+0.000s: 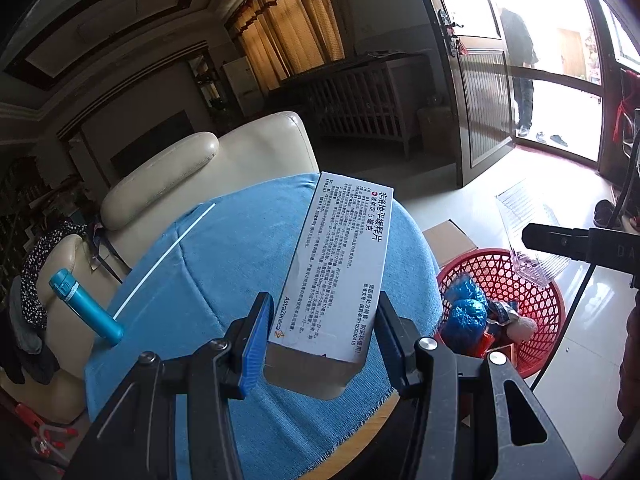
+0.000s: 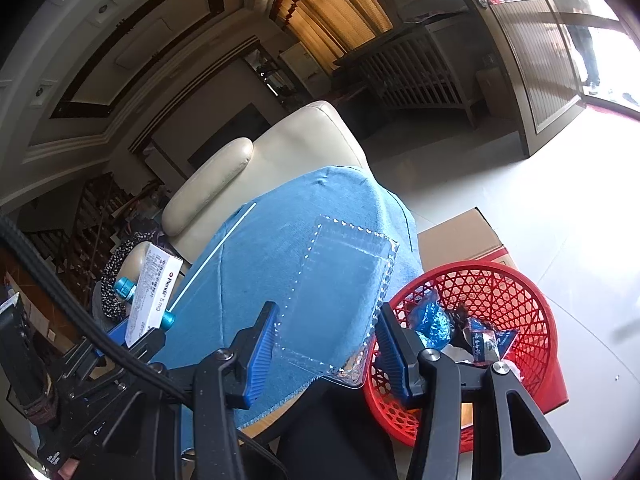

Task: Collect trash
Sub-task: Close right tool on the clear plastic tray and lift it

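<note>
Medicine box (image 1: 336, 268) pinched in left hand-held gripper (image 1: 320, 340); clear plastic tray (image 2: 336, 300) pinched in right hand-held gripper (image 2: 324, 344), over blue-clothed bench (image 1: 224, 264) beside red trash basket (image 2: 532, 320); cream sofa (image 1: 240, 160) behind.

Strong daylight is admitted through the open doorway (image 1: 552, 80) at the upper right, where the picture is burnt out to white. The room at the left is left dim. Straight lines are bent towards the dark, vignetted corners.

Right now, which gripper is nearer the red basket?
Right. The right gripper, holding the clear tray, sits at the red basket rim; the left gripper, holding the medicine box, is over the cloth.
</note>
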`<move>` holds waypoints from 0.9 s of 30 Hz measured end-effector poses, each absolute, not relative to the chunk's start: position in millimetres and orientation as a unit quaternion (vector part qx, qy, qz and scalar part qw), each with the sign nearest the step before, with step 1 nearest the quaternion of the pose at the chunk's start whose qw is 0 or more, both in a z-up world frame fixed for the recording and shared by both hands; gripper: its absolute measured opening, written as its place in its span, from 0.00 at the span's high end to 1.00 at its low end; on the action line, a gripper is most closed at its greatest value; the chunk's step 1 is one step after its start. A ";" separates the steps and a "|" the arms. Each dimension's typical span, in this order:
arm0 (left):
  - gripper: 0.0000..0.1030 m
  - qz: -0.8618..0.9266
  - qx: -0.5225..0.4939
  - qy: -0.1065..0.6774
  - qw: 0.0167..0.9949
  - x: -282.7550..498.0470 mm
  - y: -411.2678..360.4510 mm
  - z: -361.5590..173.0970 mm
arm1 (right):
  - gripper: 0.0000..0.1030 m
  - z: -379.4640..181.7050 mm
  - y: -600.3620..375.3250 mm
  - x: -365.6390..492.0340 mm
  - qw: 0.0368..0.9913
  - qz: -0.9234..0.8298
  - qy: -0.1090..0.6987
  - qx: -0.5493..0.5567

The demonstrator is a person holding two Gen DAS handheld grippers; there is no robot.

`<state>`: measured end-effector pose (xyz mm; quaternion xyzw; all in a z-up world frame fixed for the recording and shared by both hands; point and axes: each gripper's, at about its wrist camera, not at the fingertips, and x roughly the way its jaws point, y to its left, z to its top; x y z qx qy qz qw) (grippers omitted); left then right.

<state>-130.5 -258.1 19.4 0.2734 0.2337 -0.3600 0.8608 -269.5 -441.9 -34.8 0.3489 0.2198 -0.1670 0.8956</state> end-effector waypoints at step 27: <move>0.49 -0.369 0.293 0.237 0.850 -138.5 -270.3 10.6 | 0.49 -50.1 -457.9 -281.3 0.880 -0.178 0.220 0.381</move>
